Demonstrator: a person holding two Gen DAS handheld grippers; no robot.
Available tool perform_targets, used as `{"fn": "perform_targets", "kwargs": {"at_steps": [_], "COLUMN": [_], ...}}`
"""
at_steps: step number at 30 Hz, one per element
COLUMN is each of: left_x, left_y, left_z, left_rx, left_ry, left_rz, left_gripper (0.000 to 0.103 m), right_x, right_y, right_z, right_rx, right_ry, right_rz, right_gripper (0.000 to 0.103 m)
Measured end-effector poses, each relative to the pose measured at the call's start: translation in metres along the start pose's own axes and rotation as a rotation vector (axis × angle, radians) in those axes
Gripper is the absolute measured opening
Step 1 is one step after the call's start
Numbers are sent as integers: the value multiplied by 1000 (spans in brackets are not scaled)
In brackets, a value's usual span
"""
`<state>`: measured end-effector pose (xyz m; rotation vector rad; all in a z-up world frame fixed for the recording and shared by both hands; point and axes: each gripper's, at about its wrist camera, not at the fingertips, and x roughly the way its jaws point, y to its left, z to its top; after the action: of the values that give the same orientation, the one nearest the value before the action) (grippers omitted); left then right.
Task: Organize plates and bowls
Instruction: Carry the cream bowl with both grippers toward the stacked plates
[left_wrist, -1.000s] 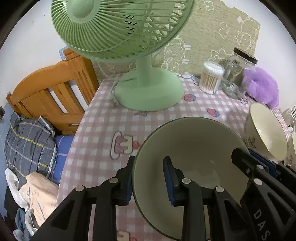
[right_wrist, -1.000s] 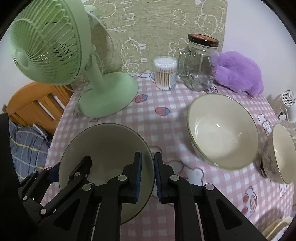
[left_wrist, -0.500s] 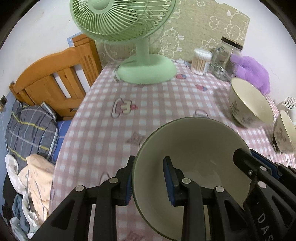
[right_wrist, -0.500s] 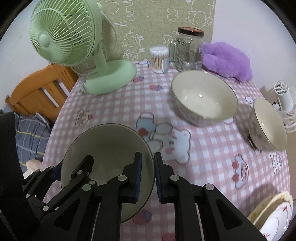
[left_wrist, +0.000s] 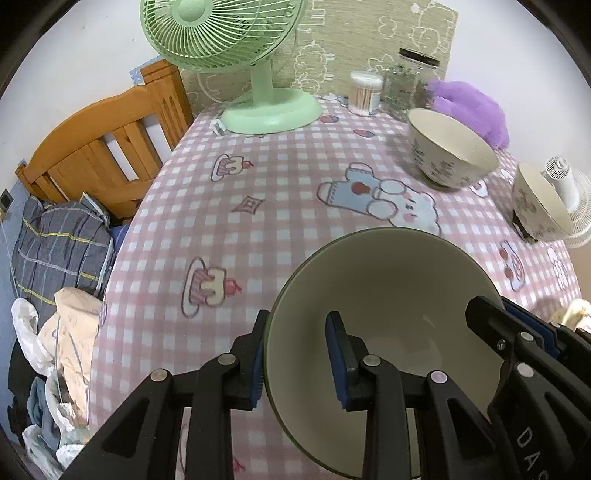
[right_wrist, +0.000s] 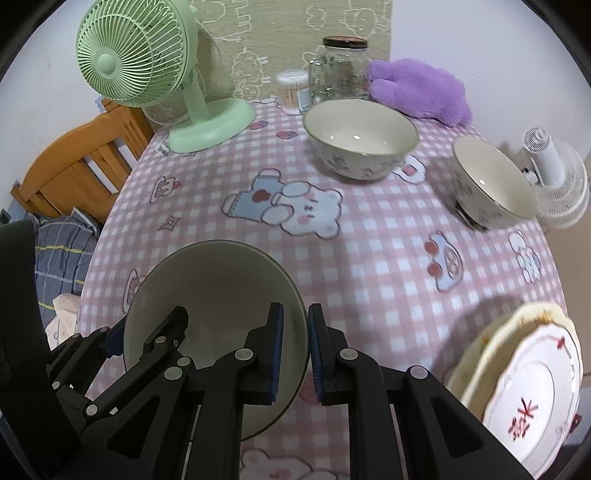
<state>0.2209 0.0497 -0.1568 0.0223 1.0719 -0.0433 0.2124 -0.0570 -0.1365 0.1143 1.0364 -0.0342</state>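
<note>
- While both grippers clamp opposite sides of its rim, the green bowl (left_wrist: 384, 295) hangs tilted above the near part of the table (left_wrist: 280, 206), which is covered in a pink checked cloth with cartoon prints.
- The left gripper (left_wrist: 297, 360) grips the bowl's left rim: one blue pad lies on the outside wall and the other inside.
- The right gripper (right_wrist: 295, 349) pinches the bowl's right rim, its jaws nearly together with only the thin wall between the pads.
- In the left wrist view the right gripper's fingers (left_wrist: 517, 339) show at the bowl's far side.
- A large patterned bowl (right_wrist: 360, 138) stands upright toward the far edge of the table, just in front of a glass jar (right_wrist: 341, 70) and a tub of cotton swabs (right_wrist: 293, 92).
- A smaller patterned bowl (right_wrist: 491, 184) sits close to the right edge, apart from the large one.
- A stack of plates (right_wrist: 524, 384) lies at the near right corner; the top one is white with red marks.
- A green desk fan (right_wrist: 147, 66) stands at the far left corner.
- A purple plush toy (right_wrist: 417, 92) lies at the far right edge, behind the large bowl.
- A small white fan (right_wrist: 554, 177) is just beyond the right edge.
- A wooden bed frame (left_wrist: 107, 147) and heaped bedding (left_wrist: 59, 243) lie past the left edge.
</note>
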Motion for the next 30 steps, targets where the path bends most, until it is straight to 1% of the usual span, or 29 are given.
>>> {"fn": "perform_targets", "kwargs": {"at_steps": [7,11,15,17,19,26,30], "left_x": [-16,-23,-30,-33,-35,-38,-41], "left_y": [-13,-19,-27,-29,-31,-29,-31], "left_z": [-26,-42,-56,-62,-64,-69,-73], "left_rx": [14,7,27,34,51,43,39], "left_ry": [17,47,51,42,41,66,63], "left_rz": [-28,-52,-63,-57,-49,-56,-54], "left_gripper": [28,28,28,28,28,28,28], "right_x": [-21,-30,-37,-38,-39,-44,-42], "right_y": [-11,-16,-26,-31,-32,-34,-35], "right_z": [-27,-40,-57,-65,-69,-75,-78], "right_rx": [-15,-16,-2,5,2,12,14], "right_ry": [9,17,33,42,41,58,65], "right_rz": [-31,-40,-43,-42,-42,-37,-43], "right_gripper": [17,17,17,17,17,17,17]}}
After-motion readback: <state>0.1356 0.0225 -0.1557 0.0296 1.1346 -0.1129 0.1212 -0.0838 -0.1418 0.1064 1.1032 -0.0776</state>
